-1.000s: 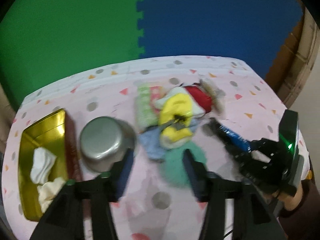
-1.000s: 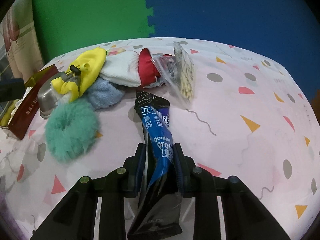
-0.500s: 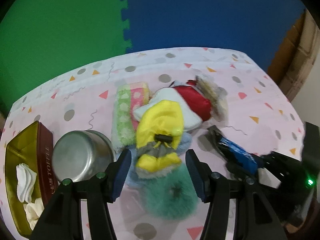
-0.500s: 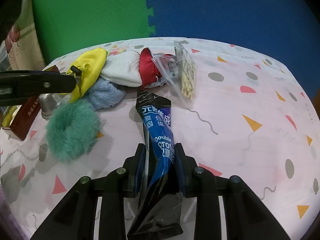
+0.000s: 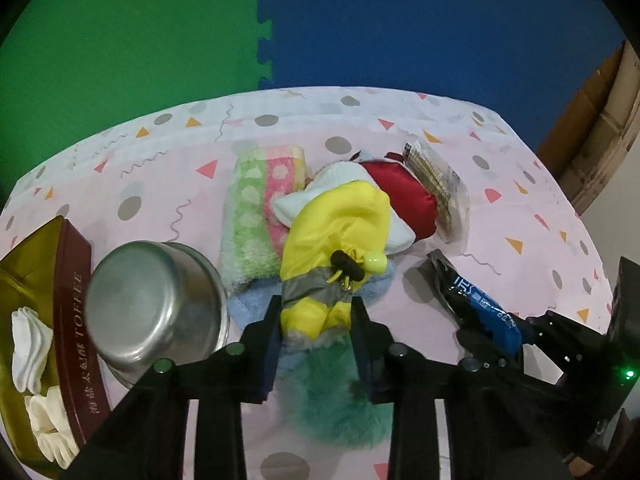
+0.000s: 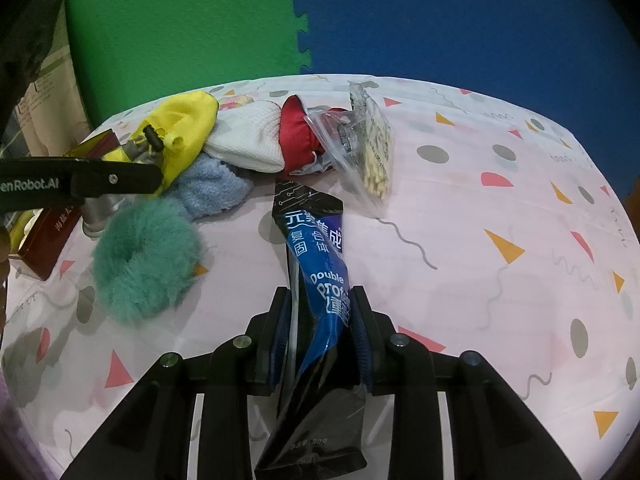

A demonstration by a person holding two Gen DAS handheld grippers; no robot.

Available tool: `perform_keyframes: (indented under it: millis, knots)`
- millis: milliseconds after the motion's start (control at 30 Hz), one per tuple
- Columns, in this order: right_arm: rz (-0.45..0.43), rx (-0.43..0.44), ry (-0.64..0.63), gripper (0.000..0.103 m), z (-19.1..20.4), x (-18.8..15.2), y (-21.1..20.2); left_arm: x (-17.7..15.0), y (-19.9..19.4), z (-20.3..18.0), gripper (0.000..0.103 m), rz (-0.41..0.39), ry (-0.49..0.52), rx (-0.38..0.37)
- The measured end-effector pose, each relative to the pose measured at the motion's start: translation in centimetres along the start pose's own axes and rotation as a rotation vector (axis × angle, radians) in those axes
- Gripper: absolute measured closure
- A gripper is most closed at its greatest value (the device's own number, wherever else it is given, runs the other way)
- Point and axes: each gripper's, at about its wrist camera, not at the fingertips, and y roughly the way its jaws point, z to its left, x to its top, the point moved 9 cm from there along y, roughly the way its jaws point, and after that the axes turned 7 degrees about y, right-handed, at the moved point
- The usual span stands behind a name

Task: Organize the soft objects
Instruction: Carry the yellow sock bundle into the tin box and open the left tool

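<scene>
The left gripper [image 5: 316,320] is lower and closer to the pile than a second ago, and its jaws have just been closing, now pinching the near end of the yellow drawstring pouch [image 5: 336,236]. In the right wrist view its finger [image 6: 116,180] now reaches in from 9 o'clock.

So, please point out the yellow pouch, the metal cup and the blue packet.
yellow pouch [image 5: 340,216]: left wrist view, on its upper yellow fabric.
metal cup [image 5: 152,300]: left wrist view, on its flat base.
blue packet [image 6: 320,248]: right wrist view, on its printed front.
</scene>
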Motion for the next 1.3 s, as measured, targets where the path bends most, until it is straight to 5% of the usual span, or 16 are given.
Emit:
perform_keyframes:
  millis: [333, 600, 1300]
  knots:
    - [0.0, 0.001, 0.001, 0.074, 0.0, 0.0, 0.0, 0.3, -3.3, 0.0, 0.074, -0.051, -0.017, -0.037]
    - [0.0, -0.001, -0.001, 0.074, 0.0, 0.1, 0.0, 0.4, -6.0, 2.1, 0.074, -0.077, -0.027, 0.011]
    - [-0.001, -0.007, -0.006, 0.074, 0.0, 0.1, 0.1, -4.5, -9.5, 18.8, 0.074, -0.04, -0.212, 0.268]
